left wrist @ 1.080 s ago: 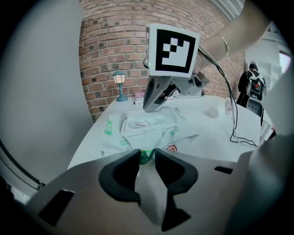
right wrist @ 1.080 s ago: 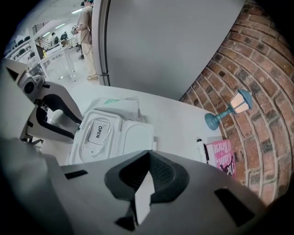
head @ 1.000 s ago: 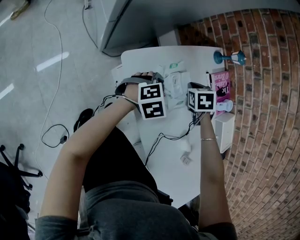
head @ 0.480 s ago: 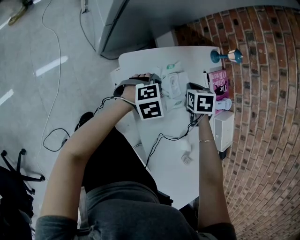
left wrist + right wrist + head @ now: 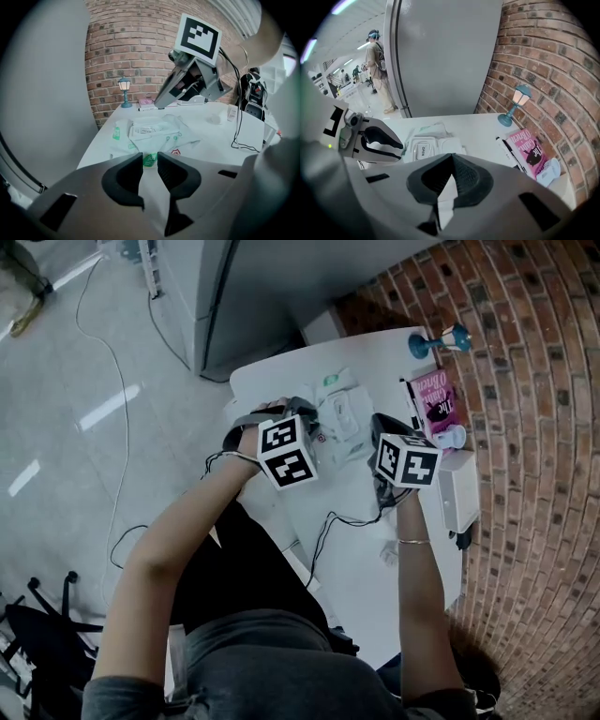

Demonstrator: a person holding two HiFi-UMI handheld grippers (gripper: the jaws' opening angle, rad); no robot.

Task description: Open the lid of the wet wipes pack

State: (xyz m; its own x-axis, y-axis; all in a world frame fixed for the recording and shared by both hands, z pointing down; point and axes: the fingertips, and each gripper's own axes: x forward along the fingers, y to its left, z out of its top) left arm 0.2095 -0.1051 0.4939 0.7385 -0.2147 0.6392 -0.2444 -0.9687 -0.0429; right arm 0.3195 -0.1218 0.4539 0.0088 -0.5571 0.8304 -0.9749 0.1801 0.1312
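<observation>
The wet wipes pack (image 5: pixel 342 418) lies crumpled on the white table (image 5: pixel 375 549); its white lid (image 5: pixel 423 149) carries an "OPEN" tab. Whether the lid is raised I cannot tell. My left gripper (image 5: pixel 150 157) sits at the pack's near edge (image 5: pixel 154 133), and its jaws are closing on the green corner caught between the tips. My right gripper (image 5: pixel 452 157) is shut with nothing in it. It hangs tilted above the table just right of the pack, clear of it, and also shows in the left gripper view (image 5: pixel 157 104).
A small blue lamp (image 5: pixel 441 341) stands at the table's far corner by the brick wall (image 5: pixel 534 427). A pink book (image 5: pixel 438 399), a black pen (image 5: pixel 507 149) and a white box (image 5: pixel 464 493) lie along the right edge. Cables (image 5: pixel 328 526) trail toward me. A grey cabinet (image 5: pixel 244 287) stands behind.
My right gripper has lifted off the pack and rolled, so its marker cube is now tilted. My left gripper has kept its place at the pack's edge. The head view has swung.
</observation>
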